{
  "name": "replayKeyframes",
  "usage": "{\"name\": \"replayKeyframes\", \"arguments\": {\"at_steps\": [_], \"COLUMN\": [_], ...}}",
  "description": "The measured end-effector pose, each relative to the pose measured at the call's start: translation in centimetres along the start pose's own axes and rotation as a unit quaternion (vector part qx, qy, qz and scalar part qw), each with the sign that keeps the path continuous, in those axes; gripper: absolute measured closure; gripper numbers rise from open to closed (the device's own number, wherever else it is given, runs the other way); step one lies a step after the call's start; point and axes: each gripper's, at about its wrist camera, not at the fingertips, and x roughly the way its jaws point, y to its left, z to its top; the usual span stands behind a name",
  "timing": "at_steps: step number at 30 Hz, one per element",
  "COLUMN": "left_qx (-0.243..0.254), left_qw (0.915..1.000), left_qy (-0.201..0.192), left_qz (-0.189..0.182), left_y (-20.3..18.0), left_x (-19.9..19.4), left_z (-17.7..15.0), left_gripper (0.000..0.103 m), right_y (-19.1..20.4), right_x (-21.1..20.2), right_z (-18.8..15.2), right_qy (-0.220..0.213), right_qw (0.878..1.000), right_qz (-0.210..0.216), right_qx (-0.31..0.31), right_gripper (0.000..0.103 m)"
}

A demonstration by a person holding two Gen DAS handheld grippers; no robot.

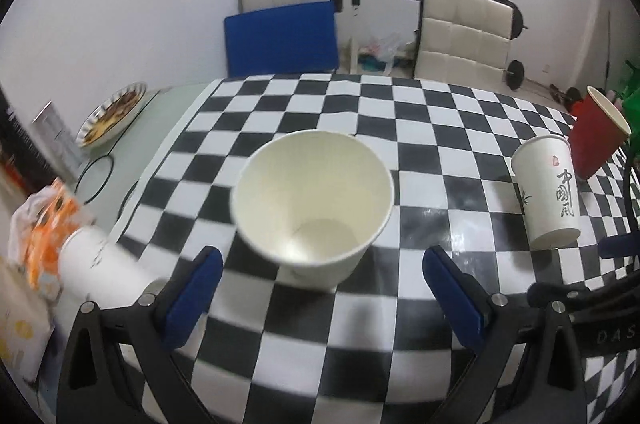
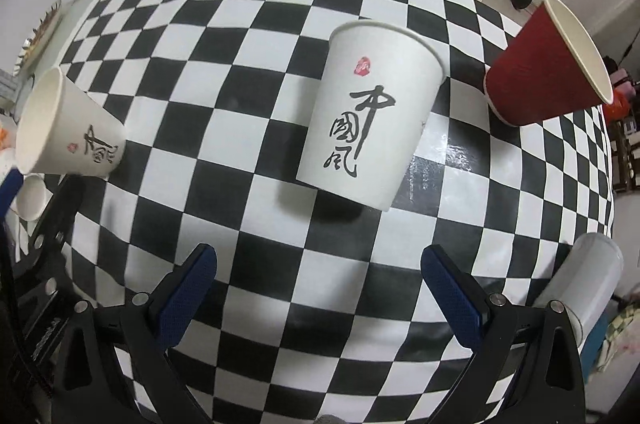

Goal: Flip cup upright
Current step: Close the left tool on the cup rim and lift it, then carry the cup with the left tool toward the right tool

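Observation:
A plain white paper cup (image 1: 316, 204) stands upright on the checkered tablecloth (image 1: 420, 128), just ahead of my open left gripper (image 1: 322, 288). It also shows at the left of the right wrist view (image 2: 68, 128). A second white cup with black calligraphy (image 2: 372, 120) stands upright ahead of my open right gripper (image 2: 320, 288); the left wrist view shows it at the right (image 1: 548, 192). A red cup (image 2: 548, 64) stands upright beyond it, also seen in the left wrist view (image 1: 596, 136). Both grippers are empty.
A patterned plate (image 1: 112, 116) and an orange-and-white bag (image 1: 44, 224) lie left of the cloth, with another white cup (image 1: 100, 268) near the left gripper. A white cylinder (image 2: 584, 280) stands at the right. Chairs (image 1: 460, 32) stand behind the table.

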Motion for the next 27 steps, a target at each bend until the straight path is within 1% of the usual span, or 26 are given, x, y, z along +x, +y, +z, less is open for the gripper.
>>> {"name": "replayKeyframes", "arguments": {"at_steps": [5,7,8,9,11,14,17,20,23,26,27], "left_qx": [0.010,0.014,0.017,0.021,0.019,0.011,0.018,0.026,0.037,0.048,0.049], "left_qw": [0.9996,0.9992,0.9991,0.9992,0.9992,0.9992,0.9988,0.9983,0.9966,0.9931,0.9907], "left_qy": [-0.015,-0.023,-0.023,-0.019,-0.020,-0.015,-0.011,0.004,0.034,0.070,0.087], "left_qz": [-0.024,-0.029,-0.030,-0.029,-0.028,-0.037,-0.043,-0.053,-0.066,-0.081,-0.093], "left_y": [-0.1,-0.1,-0.1,-0.1,0.0,0.3,0.2,-0.3,-1.1,-2.4,-3.0], "left_x": [1.5,1.9,2.0,2.3,2.3,1.6,0.1,-2.0,-4.3,-6.9,-8.0], "left_z": [0.6,0.8,1.0,1.2,1.5,2.0,2.6,3.0,2.7,1.8,1.2], "left_gripper": [0.001,0.011,0.028,0.035,0.043,0.043,0.043,0.043,0.043,0.043,0.043], "right_y": [-0.1,-0.2,-0.3,-0.6,-1.0,-1.8,-2.2,-2.6,-3.5,-4.3,-4.8], "right_x": [0.7,1.0,1.0,1.4,1.6,1.3,0.4,-0.6,-1.6,-2.6,-3.1], "right_z": [-0.2,-0.3,-0.5,-0.1,0.1,-0.3,-1.2,-2.7,-4.9,-8.0,-9.3], "right_qy": [0.003,0.005,0.006,0.007,0.008,0.008,0.009,0.017,0.029,0.036,0.041], "right_qw": [1.000,1.000,1.000,1.000,1.000,1.000,1.000,0.999,0.999,0.998,0.998], "right_qz": [-0.011,-0.016,-0.017,-0.020,-0.021,-0.021,-0.020,-0.019,-0.015,-0.011,-0.008], "right_qx": [-0.003,-0.001,0.002,0.003,0.008,0.013,0.021,0.029,0.039,0.048,0.053], "right_gripper": [0.000,0.000,0.000,0.000,0.000,0.000,0.000,0.000,0.000,0.000,0.000]}}
